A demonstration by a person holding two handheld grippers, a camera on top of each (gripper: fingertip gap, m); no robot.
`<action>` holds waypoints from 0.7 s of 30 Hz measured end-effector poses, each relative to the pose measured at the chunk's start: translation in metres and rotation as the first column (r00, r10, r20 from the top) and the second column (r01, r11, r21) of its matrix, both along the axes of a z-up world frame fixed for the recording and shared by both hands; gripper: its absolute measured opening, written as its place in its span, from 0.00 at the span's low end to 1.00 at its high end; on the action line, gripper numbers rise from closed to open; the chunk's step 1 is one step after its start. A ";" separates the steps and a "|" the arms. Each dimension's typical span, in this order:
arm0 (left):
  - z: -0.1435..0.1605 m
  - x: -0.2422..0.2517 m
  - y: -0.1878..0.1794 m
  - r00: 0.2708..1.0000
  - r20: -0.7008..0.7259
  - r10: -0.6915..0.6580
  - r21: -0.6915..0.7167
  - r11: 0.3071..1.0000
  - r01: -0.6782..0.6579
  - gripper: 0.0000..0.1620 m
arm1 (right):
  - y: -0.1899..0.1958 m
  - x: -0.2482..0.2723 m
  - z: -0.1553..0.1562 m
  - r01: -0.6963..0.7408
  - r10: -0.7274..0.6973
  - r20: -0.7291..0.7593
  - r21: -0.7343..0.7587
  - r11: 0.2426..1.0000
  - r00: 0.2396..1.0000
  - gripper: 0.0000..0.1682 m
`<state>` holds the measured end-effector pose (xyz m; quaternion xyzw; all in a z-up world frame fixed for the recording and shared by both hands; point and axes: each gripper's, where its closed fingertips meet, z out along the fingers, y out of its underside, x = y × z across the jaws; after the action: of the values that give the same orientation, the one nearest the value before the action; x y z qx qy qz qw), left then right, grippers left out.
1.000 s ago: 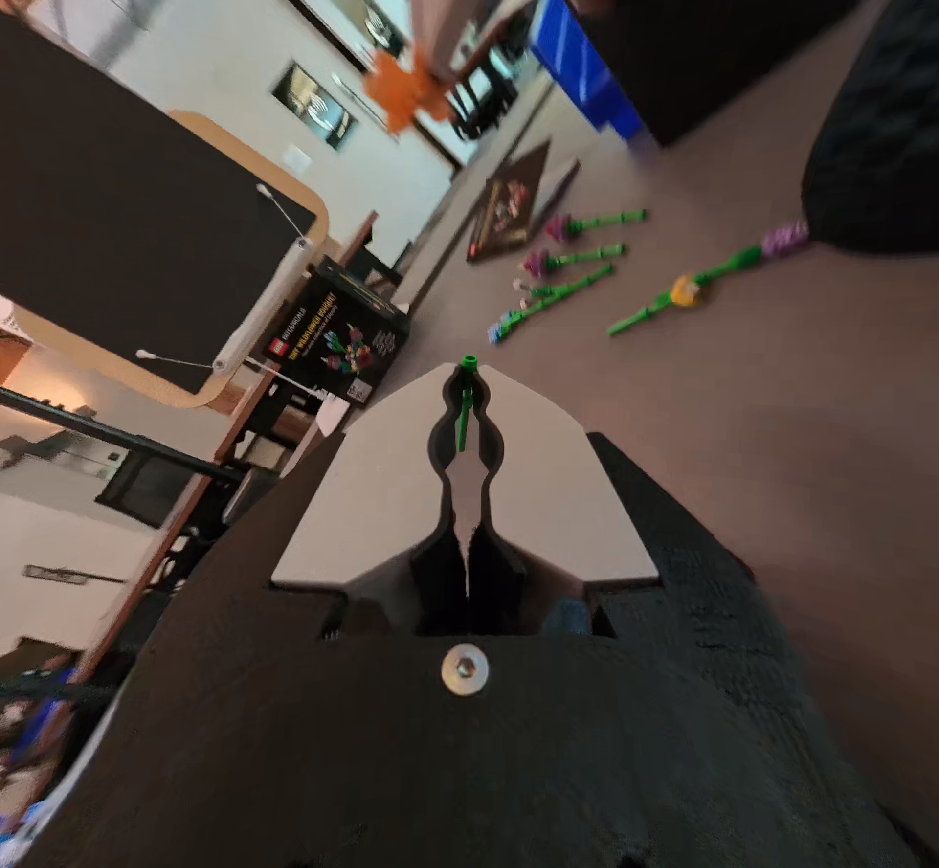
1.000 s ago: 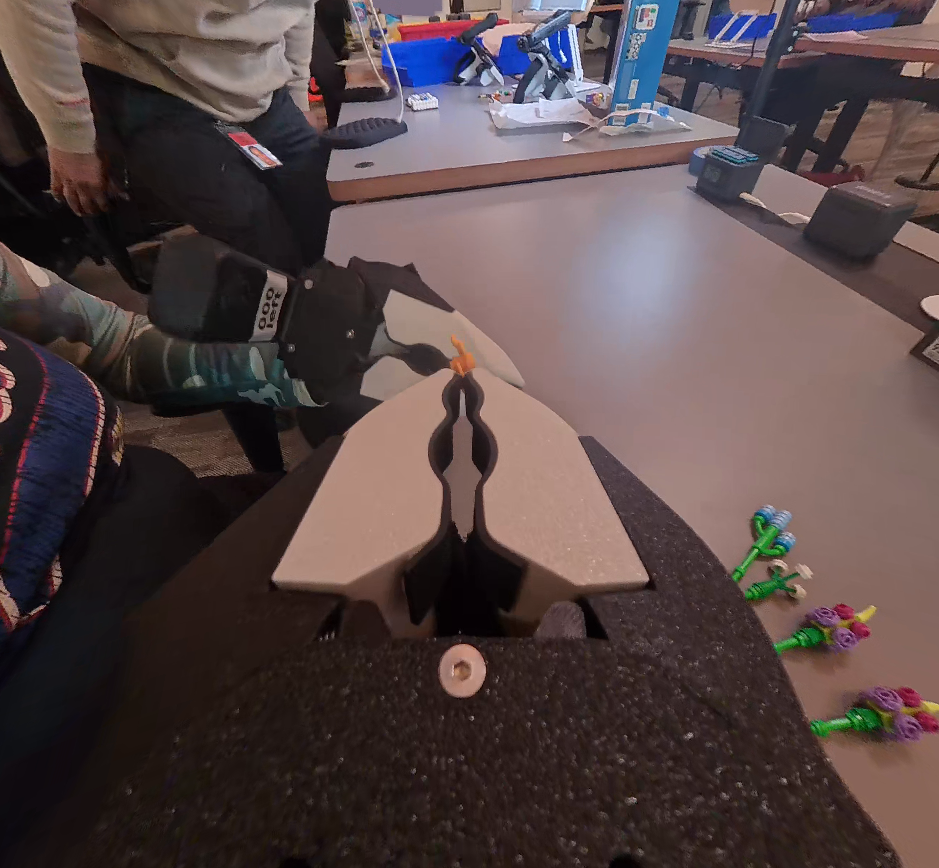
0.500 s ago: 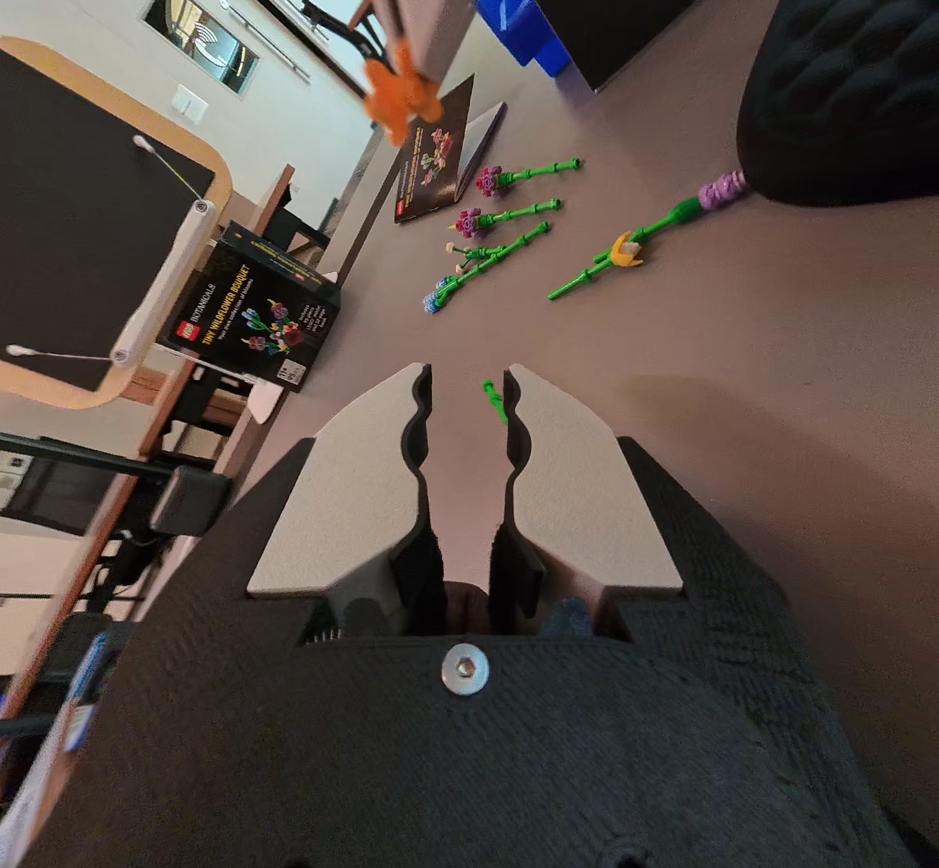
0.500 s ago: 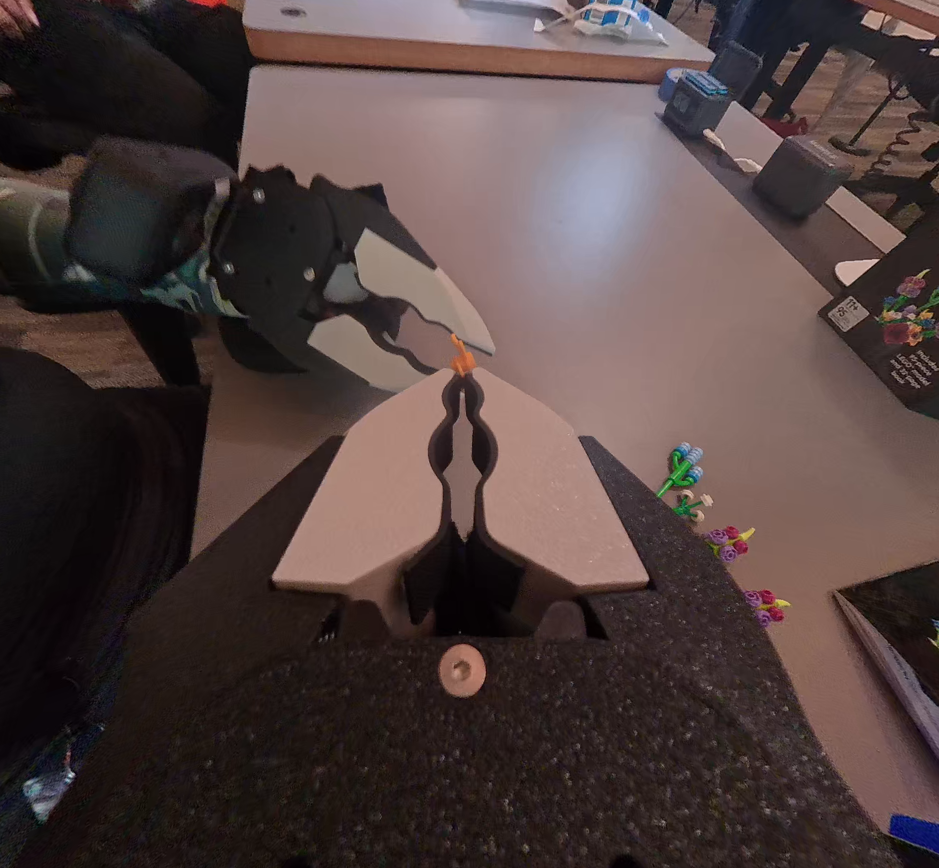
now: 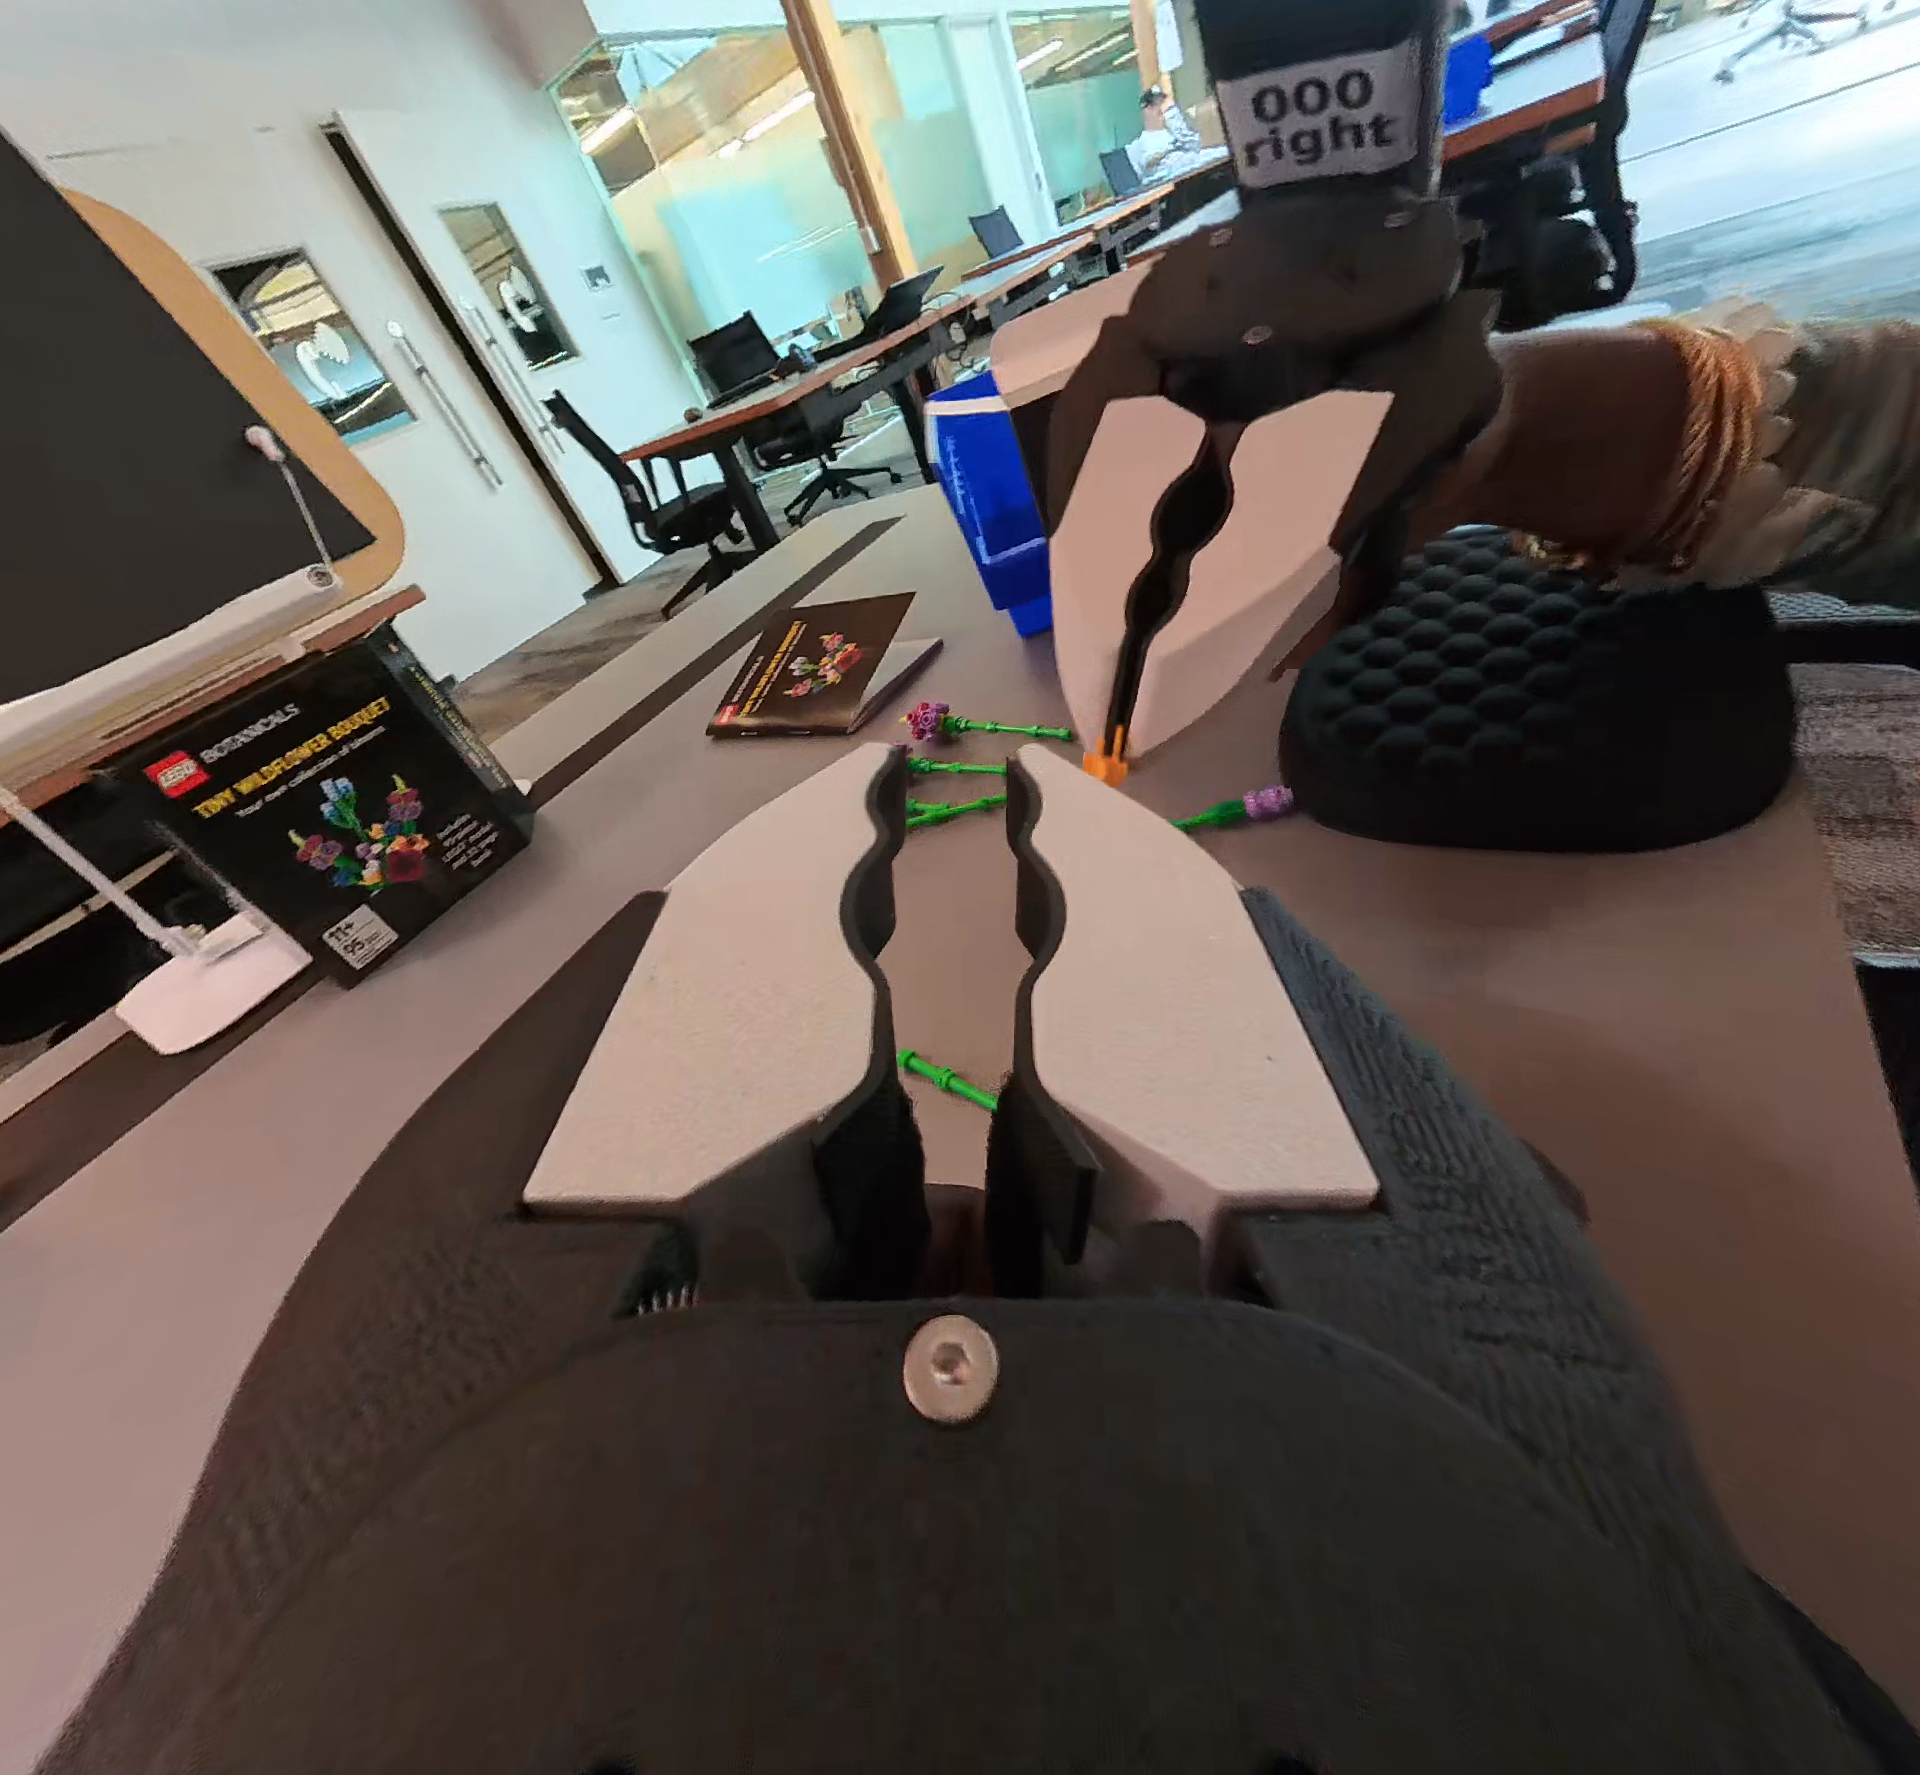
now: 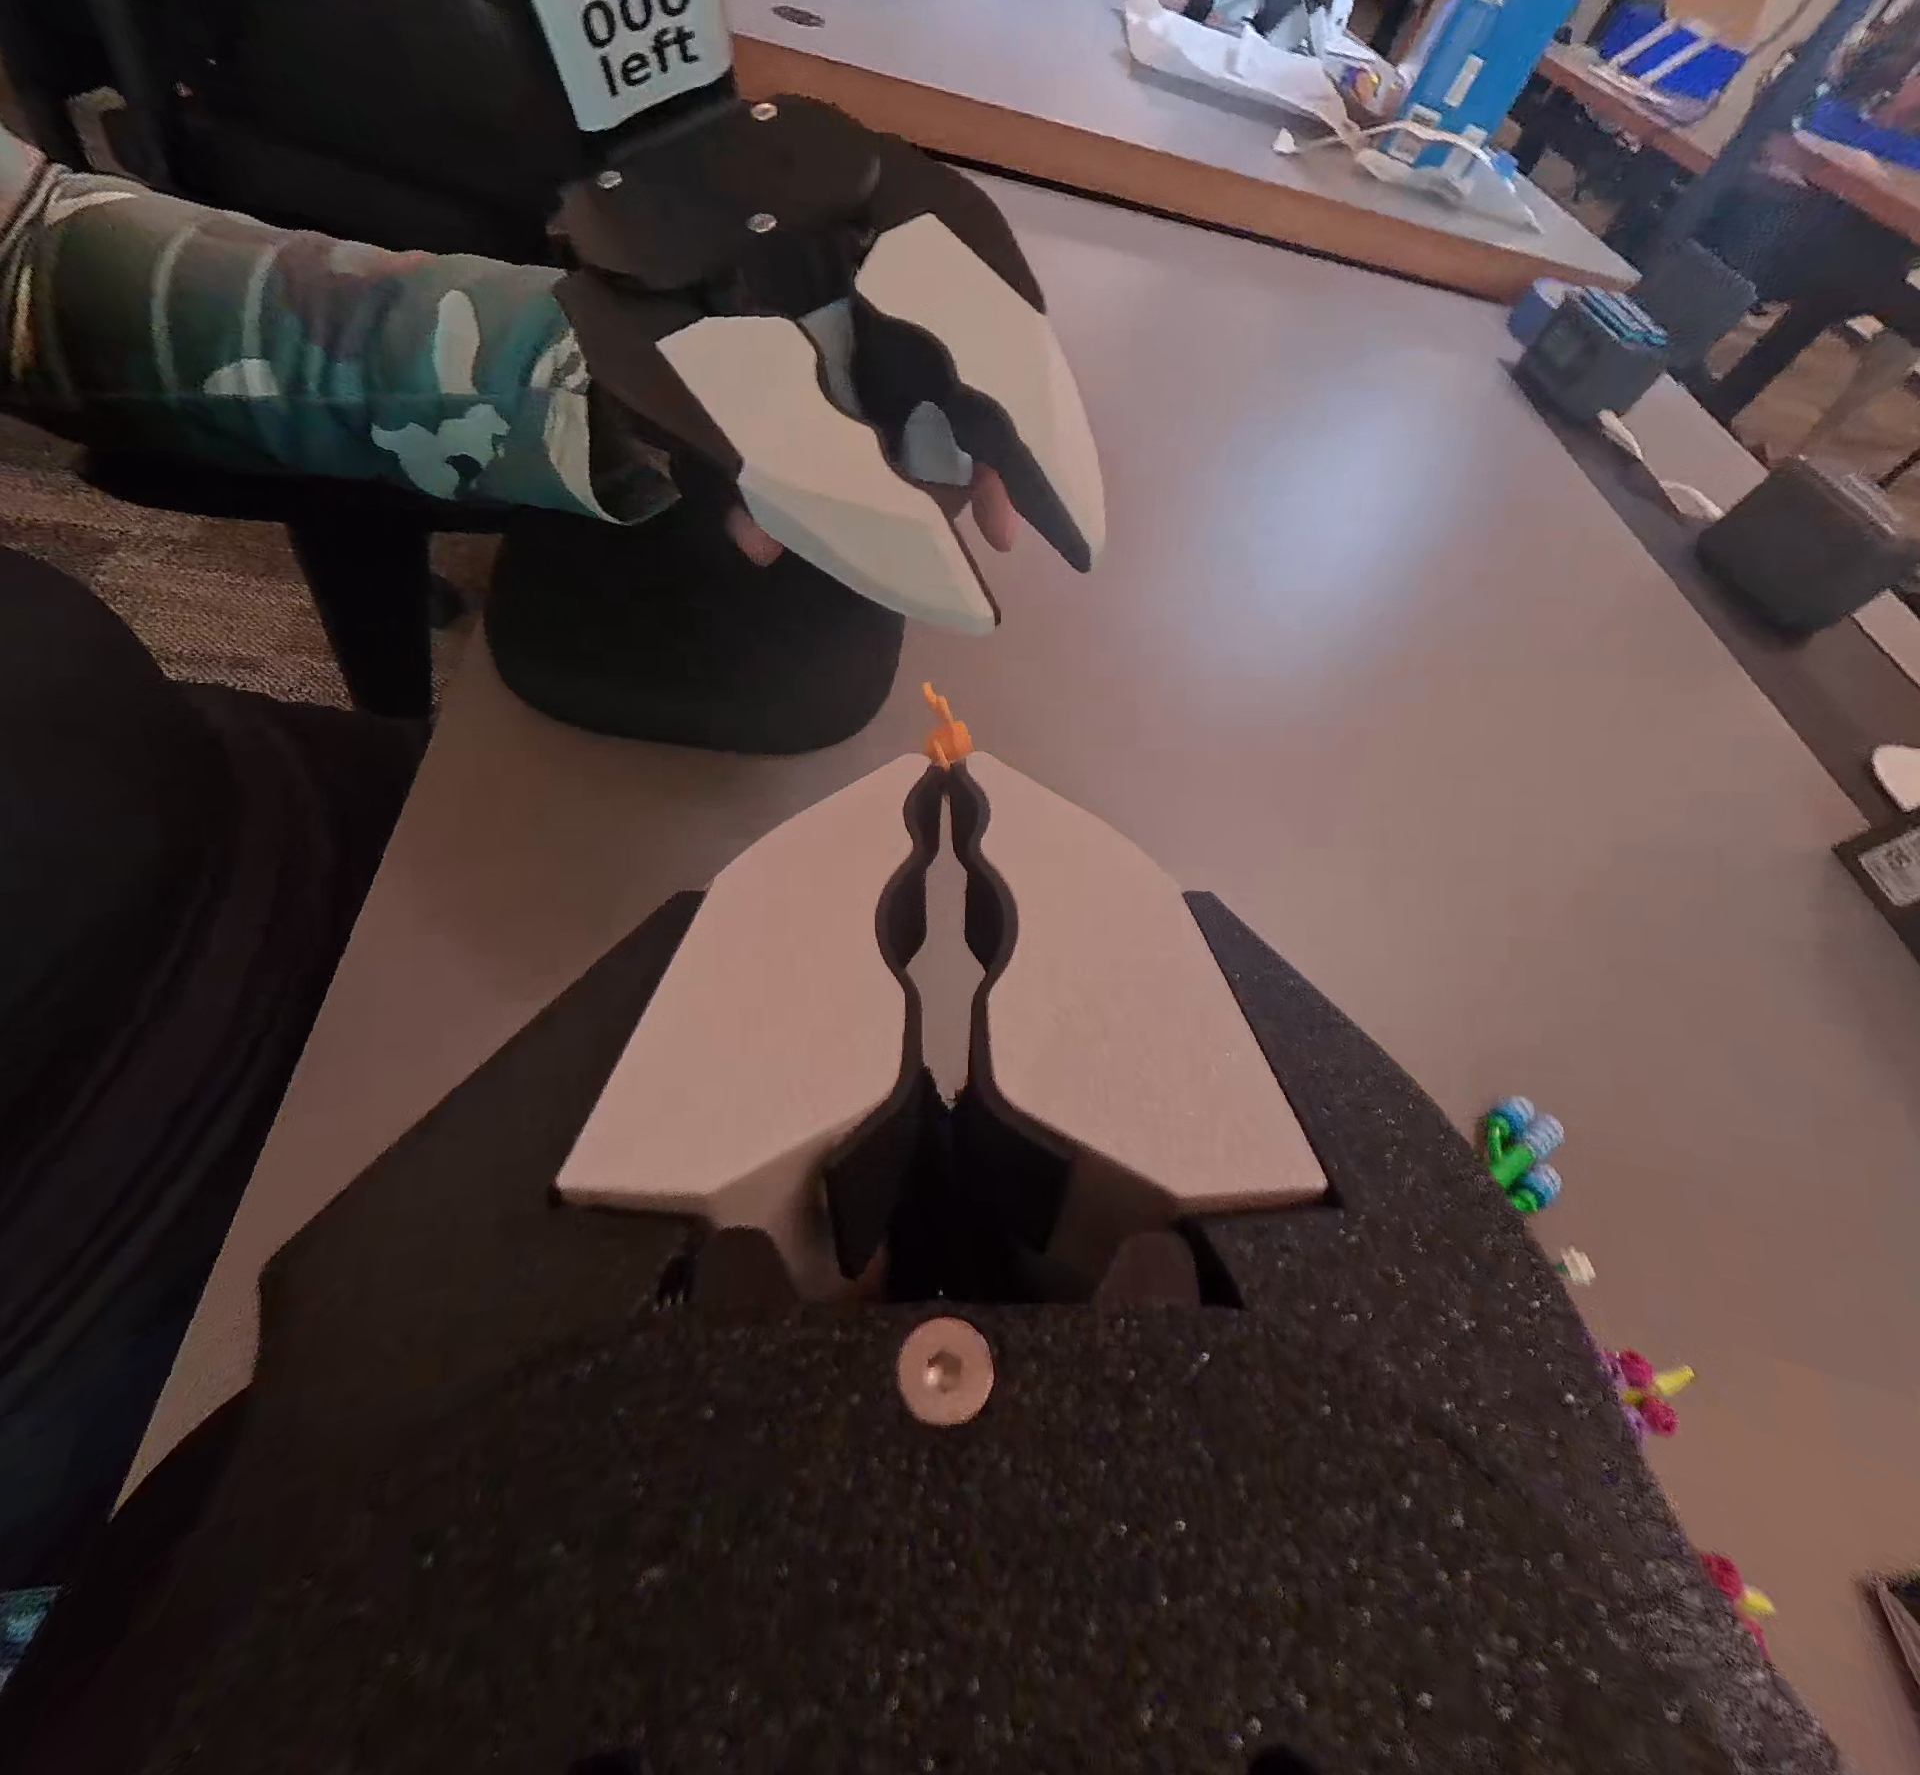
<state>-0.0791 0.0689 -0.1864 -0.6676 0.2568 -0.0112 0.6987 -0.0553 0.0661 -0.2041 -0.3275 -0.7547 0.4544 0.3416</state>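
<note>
Your left gripper (image 5: 956, 769) hangs with jaws spread and empty above the grey-brown laminate table (image 5: 1507, 1050); a short loose green plastic stem (image 5: 948, 1079) lies on the surface below, seen between the fingers. Your right gripper (image 6: 948, 761), at one o'clock from it, has its jaws pressed together, pinching a tiny orange plastic flower piece (image 6: 945, 733) by what looks like its base. The purchase seems slight, so any twist or knock could flick it away among the assembled brick flowers (image 5: 982, 728) at twelve o'clock.
</note>
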 end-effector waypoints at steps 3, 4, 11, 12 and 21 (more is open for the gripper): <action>-0.003 0.010 -0.003 0.998 -0.042 -0.049 -0.001 0.999 0.049 0.11 | -0.009 -0.002 -0.003 -0.032 0.033 -0.018 0.046 0.998 0.999 0.01; -0.004 0.011 -0.003 0.997 -0.054 -0.048 -0.002 0.999 0.048 0.10 | -0.011 -0.002 -0.002 -0.041 0.042 -0.028 0.059 0.997 0.999 0.01; -0.002 0.014 -0.006 0.996 -0.052 -0.074 0.015 0.997 0.075 0.00 | -0.018 -0.001 -0.001 -0.069 0.074 -0.056 0.087 0.994 0.996 0.01; -0.001 0.013 -0.006 0.997 -0.047 -0.067 0.018 0.998 0.068 0.00 | -0.017 -0.001 -0.001 -0.066 0.071 -0.057 0.087 0.994 0.996 0.01; 0.005 0.013 -0.009 0.996 -0.008 -0.092 0.049 0.995 0.092 0.11 | -0.009 -0.004 0.001 -0.021 0.027 -0.078 0.075 0.997 0.997 0.01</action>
<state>-0.0658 0.0595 -0.1818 -0.6376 0.2895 -0.0353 0.7130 -0.0595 0.0569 -0.2031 -0.2874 -0.7610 0.4425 0.3775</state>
